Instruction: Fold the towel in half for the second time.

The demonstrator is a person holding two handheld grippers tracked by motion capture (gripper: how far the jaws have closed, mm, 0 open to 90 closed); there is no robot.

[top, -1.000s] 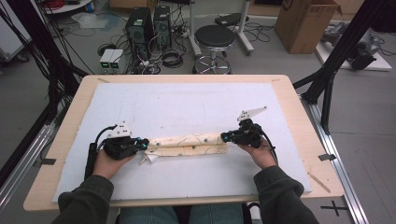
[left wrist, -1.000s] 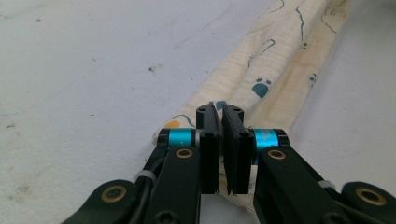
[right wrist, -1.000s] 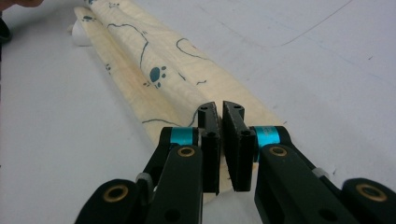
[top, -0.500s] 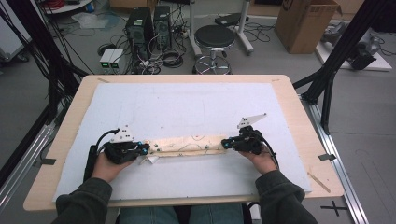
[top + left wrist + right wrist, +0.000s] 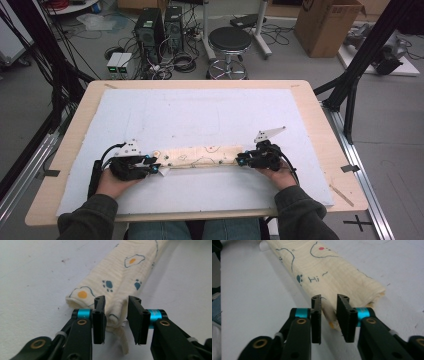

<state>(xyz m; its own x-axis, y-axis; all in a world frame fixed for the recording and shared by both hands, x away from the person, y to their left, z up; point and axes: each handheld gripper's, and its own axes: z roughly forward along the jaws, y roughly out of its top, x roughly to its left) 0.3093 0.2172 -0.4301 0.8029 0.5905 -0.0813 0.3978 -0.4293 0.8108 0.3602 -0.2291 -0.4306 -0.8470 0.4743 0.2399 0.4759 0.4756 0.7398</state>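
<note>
A long, narrow folded cream cloth [image 5: 197, 155] printed with fried eggs and paw marks lies flat across the white mat, nearer the front edge. My left gripper [image 5: 156, 168] is at its left end and my right gripper [image 5: 240, 160] at its right end. In the left gripper view the jaws [image 5: 116, 302] have just been opening and stand apart, with a folded corner of the cloth [image 5: 120, 277] loose between them. In the right gripper view the jaws [image 5: 329, 300] have also just been opening, and the cloth's [image 5: 329, 272] end lies between them unpressed.
The white mat [image 5: 200, 112] covers most of the wooden table [image 5: 75, 135]. On the floor beyond the far edge are a black stool [image 5: 230, 40], computer towers [image 5: 156, 25], cables and a cardboard box [image 5: 327, 22]. Black frame posts stand at both sides.
Both hands and the cloth have come slightly toward the near edge, and the cloth now lies straight and flat on the mat.
</note>
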